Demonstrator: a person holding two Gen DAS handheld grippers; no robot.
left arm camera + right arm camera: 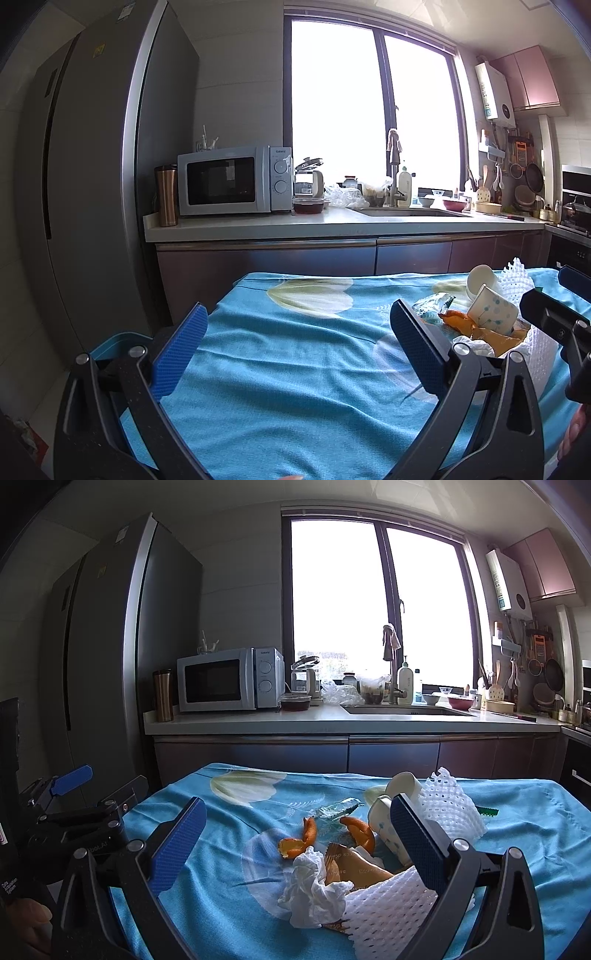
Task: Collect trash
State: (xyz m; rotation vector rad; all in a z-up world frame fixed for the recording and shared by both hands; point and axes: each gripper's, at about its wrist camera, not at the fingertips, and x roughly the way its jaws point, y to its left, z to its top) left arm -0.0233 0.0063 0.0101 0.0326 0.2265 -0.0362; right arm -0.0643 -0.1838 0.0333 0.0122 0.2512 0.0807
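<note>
A pile of trash lies on the blue flowered tablecloth [221, 886]. In the right wrist view it holds a crumpled white tissue [314, 886], orange peels [295, 843], a brown wrapper [351, 867], a clear wrapper [338, 808], paper cups [384, 823] and white foam nets [448, 808]. My right gripper [299, 834] is open, its fingers on either side of the pile just above it. My left gripper [299, 332] is open and empty over bare cloth [295, 350], left of the pile; cups [491, 308] and peel [461, 321] show at its right.
A kitchen counter [258, 720] stands beyond the table with a microwave [225, 679], a sink [402, 710] and dishes. A tall fridge [110, 646] is at the left. A blue bin rim [118, 339] shows below the left gripper's left finger.
</note>
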